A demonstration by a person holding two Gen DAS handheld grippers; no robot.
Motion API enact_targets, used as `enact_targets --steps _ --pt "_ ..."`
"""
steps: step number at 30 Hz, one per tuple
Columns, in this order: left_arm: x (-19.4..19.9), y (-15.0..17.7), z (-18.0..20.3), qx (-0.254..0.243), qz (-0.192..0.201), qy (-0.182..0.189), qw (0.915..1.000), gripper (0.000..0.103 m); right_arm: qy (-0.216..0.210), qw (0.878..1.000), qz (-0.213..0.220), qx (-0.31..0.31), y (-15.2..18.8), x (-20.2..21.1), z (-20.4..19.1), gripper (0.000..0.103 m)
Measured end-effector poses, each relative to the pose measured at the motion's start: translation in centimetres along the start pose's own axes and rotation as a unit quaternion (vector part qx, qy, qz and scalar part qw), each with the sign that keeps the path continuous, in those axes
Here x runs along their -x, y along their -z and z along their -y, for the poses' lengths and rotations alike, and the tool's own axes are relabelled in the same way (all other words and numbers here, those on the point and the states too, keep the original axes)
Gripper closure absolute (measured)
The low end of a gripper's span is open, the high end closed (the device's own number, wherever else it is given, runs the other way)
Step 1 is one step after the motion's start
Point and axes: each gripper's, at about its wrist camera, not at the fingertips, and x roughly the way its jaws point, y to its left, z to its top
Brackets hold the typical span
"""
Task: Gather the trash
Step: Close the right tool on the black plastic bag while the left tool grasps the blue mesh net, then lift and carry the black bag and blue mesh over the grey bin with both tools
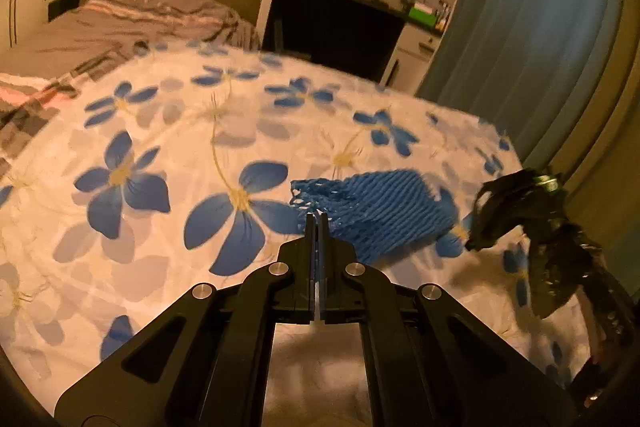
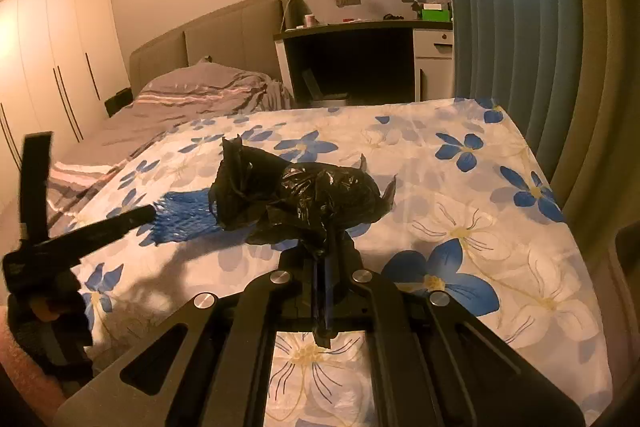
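Two grips are marginal. Left gripper (image 1: 317, 217) jaws clamp only the net (image 1: 380, 211) edge; right gripper (image 2: 329, 247) jaws pinch the bag (image 2: 304, 191) beside it, mouth collapsed, so insertion may fail.

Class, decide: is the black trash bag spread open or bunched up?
Bunched up: the black trash bag is crumpled, pinched by the right gripper; no open mouth shows.

The left gripper (image 1: 317, 217) was black, with two thin flat fingers and four round silver screws on its arms. The right gripper (image 2: 328, 227) looked the same: black, shiny silver screws, long cut-out holes at the bottom of the frame.
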Motion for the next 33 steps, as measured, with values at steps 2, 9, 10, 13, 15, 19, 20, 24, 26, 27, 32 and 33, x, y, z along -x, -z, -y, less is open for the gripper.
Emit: enact_targets --steps 2,9,10,13,15,19,20,24,26,27,32,33 --pt "1.3 -0.3 0.5 -0.003 0.018 0.001 0.9998 0.103 -0.001 1.0 0.004 0.0 -0.1 0.3 0.1 0.1" --pt "6.4 -0.9 3.3 -0.03 0.074 0.001 0.9968 0.103 -0.003 1.0 0.028 0.009 -0.5 3.3 0.0 0.1" --pt "7.1 -0.9 3.7 -0.035 0.079 0.003 0.9963 0.103 -0.003 0.999 0.032 0.009 -0.5 3.9 0.0 0.1" --pt "8.7 -0.6 5.1 -0.05 0.09 0.003 0.9947 0.103 -0.003 0.999 0.043 0.008 -0.5 5.8 0.2 0.1" --pt "9.7 -0.2 5.9 -0.059 0.095 0.008 0.9937 0.103 -0.001 0.999 0.051 0.007 -0.3 7.2 0.3 0.1" --pt "11.4 0.6 7.9 -0.077 0.1 0.018 0.9918 0.103 0.005 0.998 0.067 0.005 0.2 10.0 0.8 0.1" --pt "11.6 0.8 8.3 -0.08 0.101 0.021 0.9915 0.103 0.006 0.998 0.07 0.004 0.4 10.5 0.9 0.1" --pt "12.9 1.7 10.4 -0.099 0.103 0.034 0.9891 0.103 0.013 0.996 0.083 -0.002 1.1 13.1 1.8 0.1" --pt "13.3 2.0 11.5 -0.108 0.103 0.04 0.988 0.103 0.017 0.996 0.09 -0.005 1.5 14.2 2.4 0.1" --pt "13.5 2.2 12.1 -0.114 0.104 0.043 0.9871 0.103 0.02 0.995 0.093 -0.007 1.6 14.8 2.7 0.1" --pt "14.4 3.0 15.3 -0.14 0.105 0.062 0.9827 0.103 0.032 0.994 0.104 -0.019 2.5 17.1 4.4 0.1" --pt "14.5 3.1 15.8 -0.143 0.105 0.065 0.982 0.103 0.035 0.993 0.106 -0.022 2.7 17.5 4.7 0.1"
